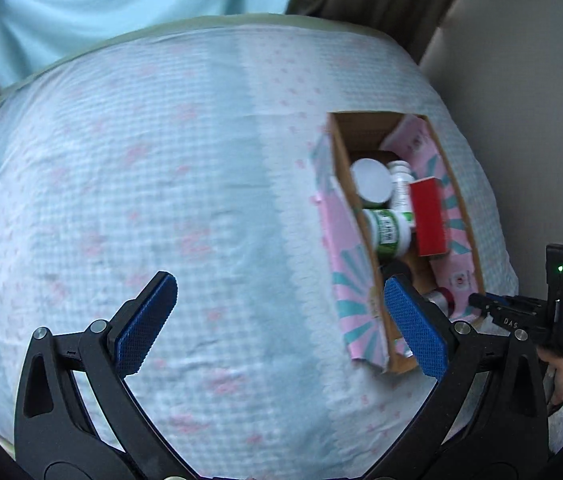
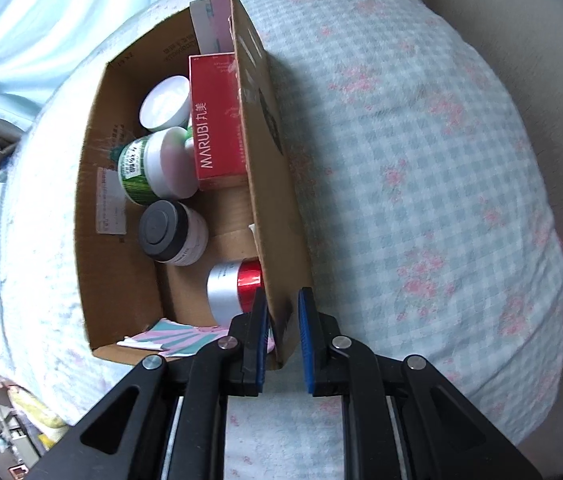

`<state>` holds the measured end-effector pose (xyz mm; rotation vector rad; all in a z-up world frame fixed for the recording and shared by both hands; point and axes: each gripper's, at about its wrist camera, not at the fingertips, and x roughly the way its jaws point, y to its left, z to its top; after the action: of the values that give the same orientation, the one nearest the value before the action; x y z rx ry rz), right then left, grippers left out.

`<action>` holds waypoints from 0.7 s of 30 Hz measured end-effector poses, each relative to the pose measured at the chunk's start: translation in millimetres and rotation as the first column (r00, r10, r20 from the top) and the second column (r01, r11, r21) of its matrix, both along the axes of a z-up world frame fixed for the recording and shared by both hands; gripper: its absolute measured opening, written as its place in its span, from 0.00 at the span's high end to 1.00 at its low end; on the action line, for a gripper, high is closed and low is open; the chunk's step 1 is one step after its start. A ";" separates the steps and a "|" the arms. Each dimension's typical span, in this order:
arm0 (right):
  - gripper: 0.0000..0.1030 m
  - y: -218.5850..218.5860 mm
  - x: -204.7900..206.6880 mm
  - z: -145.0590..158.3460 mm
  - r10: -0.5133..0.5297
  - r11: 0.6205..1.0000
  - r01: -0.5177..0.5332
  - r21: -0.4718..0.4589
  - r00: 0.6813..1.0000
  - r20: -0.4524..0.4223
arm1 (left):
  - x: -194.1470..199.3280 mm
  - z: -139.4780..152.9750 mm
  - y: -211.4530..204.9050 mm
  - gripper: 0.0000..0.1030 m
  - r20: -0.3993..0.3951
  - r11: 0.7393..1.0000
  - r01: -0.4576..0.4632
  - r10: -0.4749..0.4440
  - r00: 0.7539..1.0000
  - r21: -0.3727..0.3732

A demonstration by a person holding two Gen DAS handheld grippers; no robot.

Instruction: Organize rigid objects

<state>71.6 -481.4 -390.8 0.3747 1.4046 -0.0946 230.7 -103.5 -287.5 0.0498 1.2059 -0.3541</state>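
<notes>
The cardboard box [image 2: 269, 184] sits on the bed, and everything else is best placed from it. The right gripper [image 2: 283, 336] has closed its blue pads on the box's near side wall, one pad inside and one outside, pinching the thin brown board close to its corner. The left gripper [image 1: 281, 324] hangs above the bedspread [image 1: 161, 200] to the side of the box, its jaws spread wide with nothing between them; one blue ribbed pad overlaps the box's near end in the left wrist view, though whether it touches I cannot tell.

Inside the box, a flat red carton [image 2: 217, 120] with white lettering leans against the gripped wall. Beside it, deeper in the box, stands a round white tub [image 2: 165, 102] with a smooth lid, and next to that a white bottle with a green label [image 2: 149, 168] lies tipped. Nearer the gripped corner is a squat jar with a dark matte lid [image 2: 171, 232], and closest to the pads a cylinder of dull silver with a shiny red band [image 2: 237, 288]. The box flaps carry pink paper with teal rays [image 1: 349, 280].

The bedspread is soft, puckered cloth, pale blue checks scattered with pink flowers.
</notes>
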 end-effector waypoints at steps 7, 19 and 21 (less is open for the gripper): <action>0.02 16.7 6.8 15.9 0.006 0.995 -0.005 -0.095 1.000 0.011 | -19.4 6.1 71.4 0.00 0.008 0.993 -0.116 0.116 0.993 0.012; 0.01 96.2 6.1 100.5 0.147 0.982 -0.132 -0.138 0.983 0.107 | -67.3 53.1 137.6 0.00 0.070 0.976 -0.216 0.215 0.974 0.005; 0.01 112.8 2.6 123.5 0.170 0.979 -0.152 -0.133 0.976 0.136 | -76.8 69.7 138.5 0.00 0.096 0.976 -0.218 0.216 0.972 0.014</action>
<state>74.2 -368.6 -267.3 0.1619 1.2720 -0.0193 153.9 35.0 -217.8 -0.0437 1.1106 -0.1435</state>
